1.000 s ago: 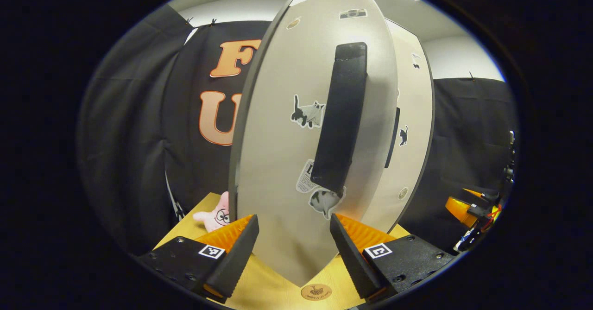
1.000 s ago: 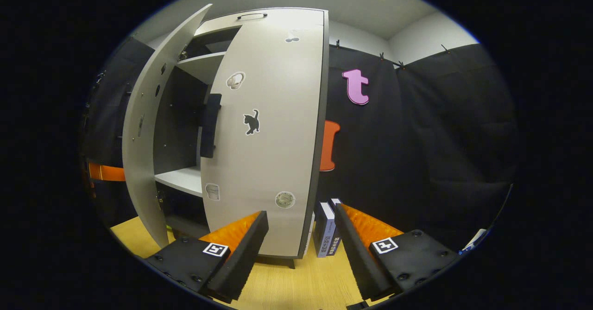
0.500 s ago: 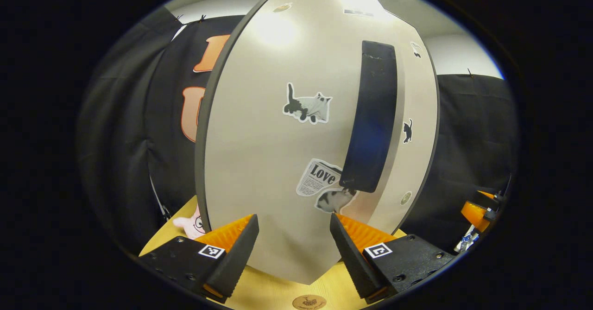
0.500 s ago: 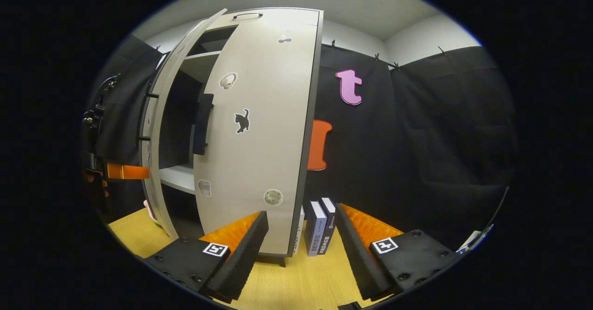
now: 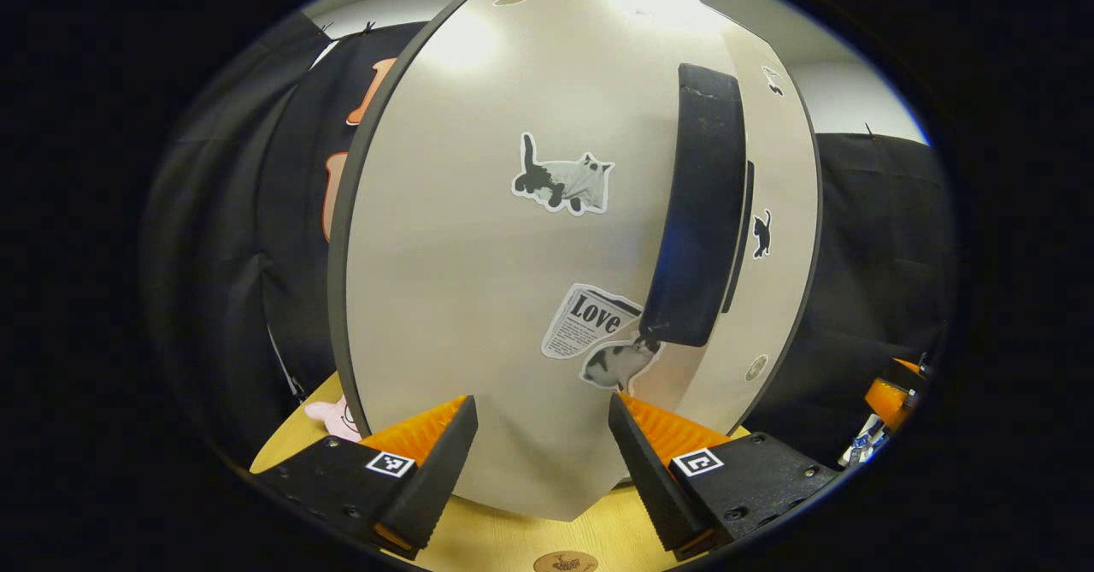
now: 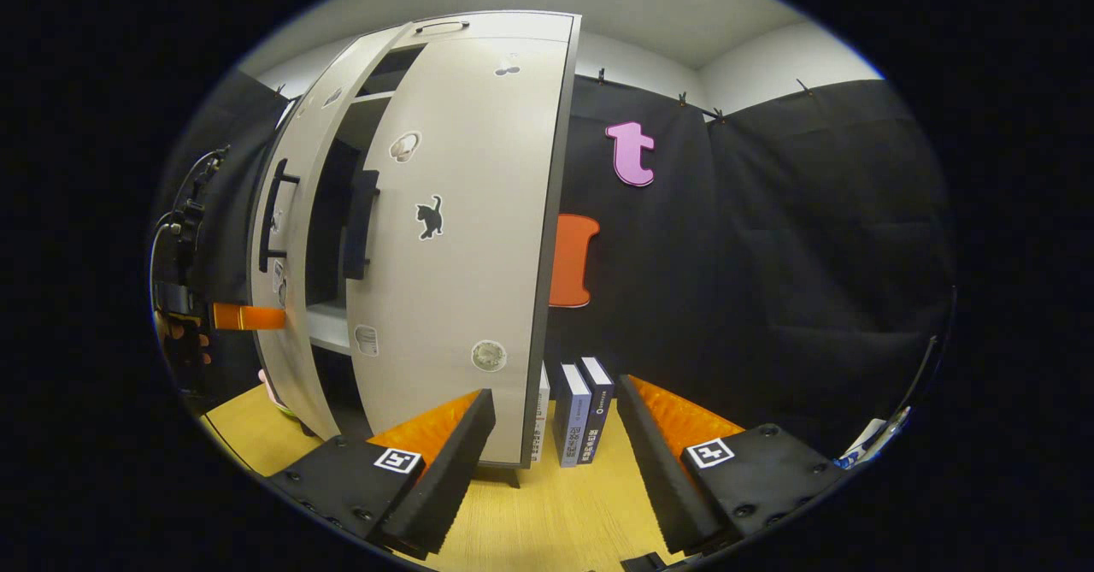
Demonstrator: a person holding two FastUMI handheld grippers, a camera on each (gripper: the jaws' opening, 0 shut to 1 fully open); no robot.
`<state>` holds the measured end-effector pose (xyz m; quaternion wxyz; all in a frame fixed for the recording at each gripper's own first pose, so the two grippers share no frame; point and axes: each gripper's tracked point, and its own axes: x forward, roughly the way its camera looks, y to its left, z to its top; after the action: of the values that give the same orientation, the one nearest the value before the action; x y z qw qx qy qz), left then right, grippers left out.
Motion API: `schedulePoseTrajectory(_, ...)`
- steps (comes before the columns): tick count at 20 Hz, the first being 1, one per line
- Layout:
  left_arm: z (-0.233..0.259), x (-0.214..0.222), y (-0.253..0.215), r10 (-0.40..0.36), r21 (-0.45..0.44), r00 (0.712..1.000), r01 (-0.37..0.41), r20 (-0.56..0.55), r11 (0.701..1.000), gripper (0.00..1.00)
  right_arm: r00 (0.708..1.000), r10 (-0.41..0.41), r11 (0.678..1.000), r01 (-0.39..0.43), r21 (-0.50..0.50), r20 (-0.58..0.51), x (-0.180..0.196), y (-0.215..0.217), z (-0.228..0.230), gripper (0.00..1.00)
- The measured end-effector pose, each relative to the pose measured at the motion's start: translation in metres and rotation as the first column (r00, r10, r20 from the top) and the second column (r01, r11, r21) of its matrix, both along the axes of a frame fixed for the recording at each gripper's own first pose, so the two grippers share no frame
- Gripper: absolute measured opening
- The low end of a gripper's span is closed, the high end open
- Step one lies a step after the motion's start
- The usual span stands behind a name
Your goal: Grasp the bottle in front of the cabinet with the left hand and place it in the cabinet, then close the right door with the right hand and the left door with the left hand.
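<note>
The cabinet's pale left door [image 5: 461, 256], with cat stickers and a black handle [image 5: 701, 213], stands close in front of my left gripper [image 5: 538, 435]. That gripper is open, its fingertips at the door's face. In the right gripper view this left door [image 6: 295, 238] hangs ajar, and the left gripper [image 6: 256, 317] touches its outer side. The right door [image 6: 461, 256] lies nearly flush with the cabinet. My right gripper [image 6: 555, 435] is open and holds nothing, a short way in front of the cabinet. The doors hide most of the cabinet's inside; a strip of white shelf [image 6: 323, 326] shows in the gap.
Two upright books [image 6: 581, 414] stand on the wooden table [image 6: 564, 512] beside the cabinet's right side. A pink plush toy [image 5: 338, 418] lies left of the cabinet. Black cloth walls close in the booth.
The left door has swung further toward shut with my left gripper following it. The gap between the doors has narrowed. My right gripper has drifted a little to the right.
</note>
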<state>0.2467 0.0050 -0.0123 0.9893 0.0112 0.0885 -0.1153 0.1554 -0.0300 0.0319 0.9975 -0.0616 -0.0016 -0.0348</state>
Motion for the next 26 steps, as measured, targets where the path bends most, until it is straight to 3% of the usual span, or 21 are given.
schedulePoseTrajectory(16,-0.014,0.01,0.008,0.049,0.013,0.999,-0.048,-0.019,0.999,0.95,0.999,-0.017,0.999,0.019,0.034,-0.052,0.016,-0.031,-0.017,0.97)
schedulePoseTrajectory(26,-0.017,0.009,0.01,0.084,0.067,0.996,-0.083,-0.019,0.994,0.93,0.997,-0.021,0.998,0.025,0.056,-0.078,0.03,-0.05,-0.025,0.97)
